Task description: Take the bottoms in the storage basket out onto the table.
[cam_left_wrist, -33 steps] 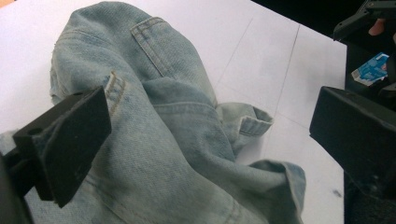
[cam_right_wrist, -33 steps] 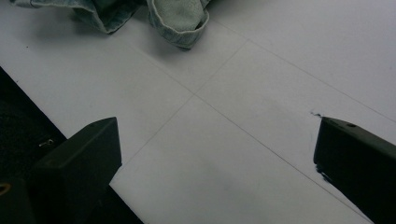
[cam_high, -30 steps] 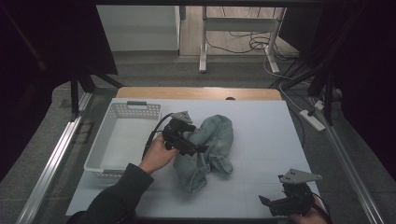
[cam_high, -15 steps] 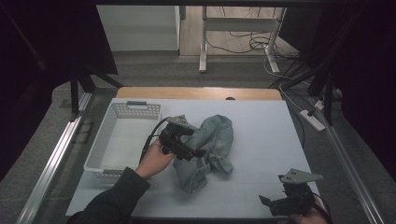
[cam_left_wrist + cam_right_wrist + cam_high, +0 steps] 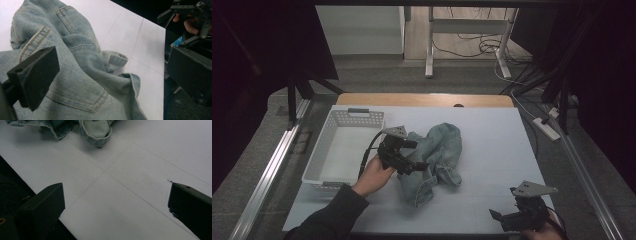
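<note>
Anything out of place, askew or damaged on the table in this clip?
Nothing damaged or spilled. The jeans lie crumpled in a heap mid-table beside the white basket, not in it. The left tongs hover open over the denim; the right tongs sit open at the near edge.

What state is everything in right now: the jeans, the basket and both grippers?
Jeans: crumpled in a heap on the white table, not gripped.
Basket: upright on the table left of the jeans, nothing visible inside.
Left gripper: jaws open, over the jeans' left side.
Right gripper: jaws open, holding nothing, at the table's near right corner, apart from the jeans.
</note>
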A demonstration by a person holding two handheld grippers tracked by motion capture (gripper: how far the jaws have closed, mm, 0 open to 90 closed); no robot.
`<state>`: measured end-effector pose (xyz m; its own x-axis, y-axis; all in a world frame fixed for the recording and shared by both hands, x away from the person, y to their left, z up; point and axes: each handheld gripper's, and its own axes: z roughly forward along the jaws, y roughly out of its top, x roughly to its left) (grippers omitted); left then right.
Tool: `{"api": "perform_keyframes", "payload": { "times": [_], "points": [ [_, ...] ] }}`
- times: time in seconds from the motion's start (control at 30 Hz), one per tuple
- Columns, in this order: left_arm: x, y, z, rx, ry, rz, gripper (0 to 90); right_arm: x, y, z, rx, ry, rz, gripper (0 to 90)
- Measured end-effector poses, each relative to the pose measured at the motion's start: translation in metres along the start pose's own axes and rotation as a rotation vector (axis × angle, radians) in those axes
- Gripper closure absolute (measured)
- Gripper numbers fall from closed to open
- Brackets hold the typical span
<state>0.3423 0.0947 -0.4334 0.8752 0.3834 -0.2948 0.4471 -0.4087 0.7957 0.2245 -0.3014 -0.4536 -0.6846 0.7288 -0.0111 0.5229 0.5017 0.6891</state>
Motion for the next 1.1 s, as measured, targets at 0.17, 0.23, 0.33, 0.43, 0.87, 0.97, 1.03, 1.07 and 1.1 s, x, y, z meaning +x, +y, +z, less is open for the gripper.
{"api": "perform_keyframes", "payload": {
  "times": [0.17, 0.23, 0.33, 0.43, 0.87, 0.97, 1.03, 1.07, 1.1],
  "points": [
    [-0.003, -0.001, -0.003, 0.004, 0.005, 0.018, 0.0, 0.0, 0.0, 0.0, 0.001, -0.001, -0.003, 1.3],
    [-0.004, -0.002, -0.004, 0.005, 0.012, 0.025, 0.0, 0.0, 0.0, 0.0, 0.0, -0.001, -0.003, 1.3],
    [-0.005, -0.003, -0.007, 0.002, 0.019, 0.03, 0.0, 0.0, 0.0, 0.0, -0.001, 0.0, -0.004, 1.3],
    [-0.005, -0.004, -0.01, -0.004, 0.008, 0.034, 0.0, 0.001, 0.0, 0.0, 0.0, 0.001, -0.006, 1.3],
    [-0.005, -0.011, -0.017, -0.006, -0.009, 0.014, 0.0, 0.001, 0.0, 0.001, 0.003, 0.001, -0.009, 1.3],
    [-0.006, -0.012, -0.018, -0.012, -0.011, 0.015, 0.0, 0.001, 0.0, 0.001, 0.003, 0.001, -0.008, 1.3],
    [-0.007, -0.013, -0.019, -0.011, -0.006, 0.017, 0.0, 0.001, 0.0, 0.001, 0.004, 0.001, -0.009, 1.3],
    [-0.007, -0.014, -0.02, -0.014, -0.003, 0.018, 0.0, 0.001, 0.0, 0.001, 0.005, 0.001, -0.009, 1.3],
    [-0.007, -0.015, -0.02, -0.014, -0.001, 0.019, 0.0, 0.001, 0.0, 0.001, 0.005, 0.001, -0.009, 1.3]
  ]
}}
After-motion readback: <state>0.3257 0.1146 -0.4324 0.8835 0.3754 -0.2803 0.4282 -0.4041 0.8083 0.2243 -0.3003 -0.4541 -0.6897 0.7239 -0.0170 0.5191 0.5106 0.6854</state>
